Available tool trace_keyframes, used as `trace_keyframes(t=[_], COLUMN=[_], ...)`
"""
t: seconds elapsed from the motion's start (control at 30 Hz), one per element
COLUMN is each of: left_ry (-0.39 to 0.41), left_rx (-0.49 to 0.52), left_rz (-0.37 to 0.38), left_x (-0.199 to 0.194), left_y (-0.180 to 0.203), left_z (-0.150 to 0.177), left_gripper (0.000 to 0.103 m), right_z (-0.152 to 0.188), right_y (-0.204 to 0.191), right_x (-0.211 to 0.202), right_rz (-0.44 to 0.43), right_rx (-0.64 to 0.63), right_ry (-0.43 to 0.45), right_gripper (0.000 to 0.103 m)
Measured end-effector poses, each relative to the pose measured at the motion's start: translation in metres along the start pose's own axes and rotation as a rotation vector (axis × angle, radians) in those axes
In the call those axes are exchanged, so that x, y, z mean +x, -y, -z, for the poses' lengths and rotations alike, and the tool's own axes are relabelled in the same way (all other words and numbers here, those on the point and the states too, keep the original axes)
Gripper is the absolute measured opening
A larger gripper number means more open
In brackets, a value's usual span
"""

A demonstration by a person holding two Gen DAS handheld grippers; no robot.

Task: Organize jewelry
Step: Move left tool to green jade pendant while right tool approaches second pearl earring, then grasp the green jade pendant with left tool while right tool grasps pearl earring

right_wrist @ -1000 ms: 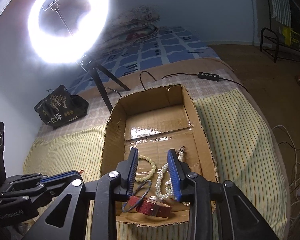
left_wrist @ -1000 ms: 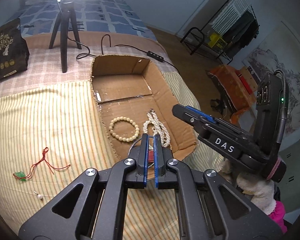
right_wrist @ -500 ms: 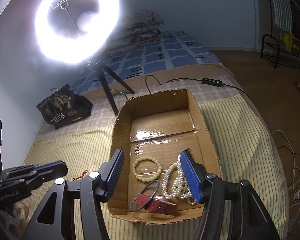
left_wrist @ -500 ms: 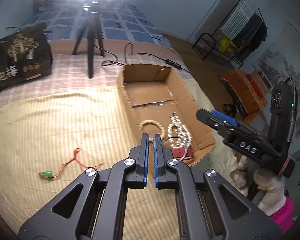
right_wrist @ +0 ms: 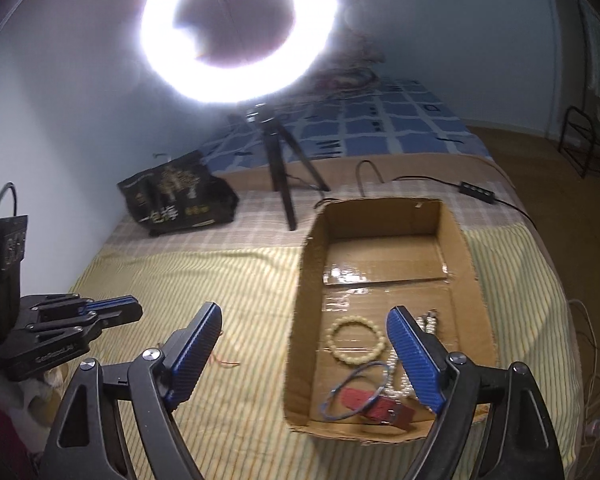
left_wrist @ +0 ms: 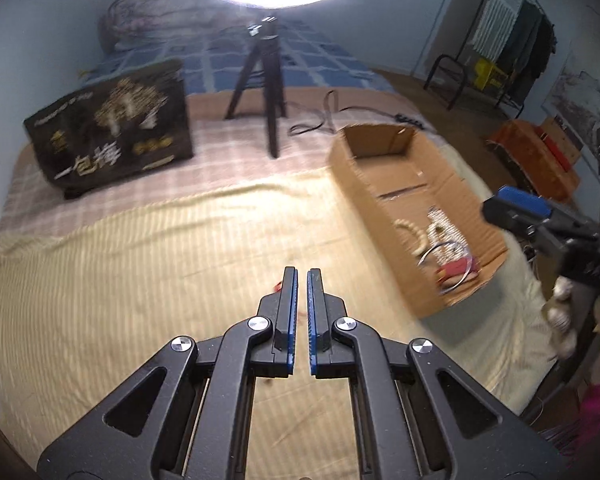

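A cardboard box [right_wrist: 304, 312] lies on the striped bed cover and holds a cream bead bracelet [right_wrist: 356, 342], a pearl necklace [right_wrist: 428, 320], a thin blue bangle [right_wrist: 358, 390] and a red-strapped watch [right_wrist: 376, 402]. My right gripper [right_wrist: 304, 320] is open wide and empty above the box's near left wall. My left gripper [left_wrist: 302, 276] is shut and empty, over the cover left of the box [left_wrist: 372, 208]. A red cord [right_wrist: 224, 360] lies on the cover; a bit of it [left_wrist: 278, 287] shows beside my left fingers.
A ring light on a black tripod [right_wrist: 278, 168] stands behind the box. A black printed bag [left_wrist: 112, 144] lies at the back left. A cable with a switch block [right_wrist: 476, 190] runs behind the box. The bed edge drops off on the right.
My right gripper opened wide and drew back from the box, leaving the watch and bangle inside. My left gripper swung left, away from the box, staying shut.
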State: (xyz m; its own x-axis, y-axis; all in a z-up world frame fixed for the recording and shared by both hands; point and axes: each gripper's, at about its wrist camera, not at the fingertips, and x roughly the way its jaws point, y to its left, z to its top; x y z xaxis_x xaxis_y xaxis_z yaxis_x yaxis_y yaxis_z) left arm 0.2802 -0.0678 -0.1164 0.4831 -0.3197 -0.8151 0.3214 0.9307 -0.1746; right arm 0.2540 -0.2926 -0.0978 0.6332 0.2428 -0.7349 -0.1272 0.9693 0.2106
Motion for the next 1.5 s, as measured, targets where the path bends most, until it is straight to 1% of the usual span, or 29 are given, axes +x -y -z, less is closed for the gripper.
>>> trace_keyframes(t=[0.1,0.23,0.37,0.5,0.6,0.7,0.8,0.9,0.93,0.97,1.0,1.03,1.1,1.17,1.33,1.5], left_ry=[-0.018,-0.056,-0.097,-0.128,-0.16,-0.204,-0.241,-0.257,-0.262,-0.265,-0.261,-0.256,-0.244,-0.25,-0.258,-0.253], left_rx=[-0.006,-0.037,-0.07,-0.125,-0.157,-0.172,-0.192,-0.216,-0.224,-0.231,-0.239,-0.244,-0.252,-0.251,-0.241,-0.238], left_rz=[-0.004,0.026,0.038,0.044,0.045,0.046,0.055,0.05,0.052,0.054,0.054,0.052,0.044,0.032,-0.036,-0.063], left_x=[0.001,0.004,0.011,0.021,0.032,0.044,0.055,0.063,0.066,0.069,0.07,0.072,0.072,0.077,0.086,0.093], left_y=[-0.014,-0.029,-0.043,-0.06,-0.073,-0.078,-0.079,-0.08,-0.08,-0.08,-0.081,-0.082,-0.081,-0.079,-0.075,-0.072], left_z=[0.007,0.019,0.025,0.029,0.036,0.044,0.05,0.052,0.051,0.051,0.05,0.05,0.048,0.049,0.05,0.049], left_gripper=[0.001,0.001,0.001,0.001,0.001,0.001,0.001,0.002,0.006,0.022,0.031,0.044,0.045,0.045,0.045,0.045], right_z=[0.001,0.003,0.005,0.013,0.024,0.04,0.063,0.082,0.086,0.089,0.091,0.092,0.094,0.096,0.096,0.098], right_y=[-0.007,-0.017,-0.028,-0.047,-0.062,-0.077,-0.093,-0.108,-0.113,-0.117,-0.121,-0.123,-0.126,-0.127,-0.13,-0.133], right_x=[0.006,0.018,0.031,0.045,0.055,0.065,0.08,0.09,0.091,0.092,0.094,0.094,0.095,0.095,0.102,0.105], right_rz=[-0.021,-0.047,-0.079,-0.118,-0.14,-0.16,-0.177,-0.191,-0.19,-0.19,-0.191,-0.196,-0.204,-0.206,-0.206,-0.209], right_rx=[-0.002,0.008,0.011,-0.02,-0.073,-0.12,-0.17,-0.226,-0.247,-0.265,-0.276,-0.281,-0.288,-0.293,-0.291,-0.302], right_ry=[-0.016,-0.046,-0.083,-0.13,-0.169,-0.211,-0.27,-0.317,-0.326,-0.332,-0.336,-0.34,-0.343,-0.342,-0.347,-0.353], right_gripper=[0.086,0.086,0.086,0.078,0.072,0.068,0.061,0.06,0.06,0.06,0.06,0.06,0.06,0.059,0.052,0.048])
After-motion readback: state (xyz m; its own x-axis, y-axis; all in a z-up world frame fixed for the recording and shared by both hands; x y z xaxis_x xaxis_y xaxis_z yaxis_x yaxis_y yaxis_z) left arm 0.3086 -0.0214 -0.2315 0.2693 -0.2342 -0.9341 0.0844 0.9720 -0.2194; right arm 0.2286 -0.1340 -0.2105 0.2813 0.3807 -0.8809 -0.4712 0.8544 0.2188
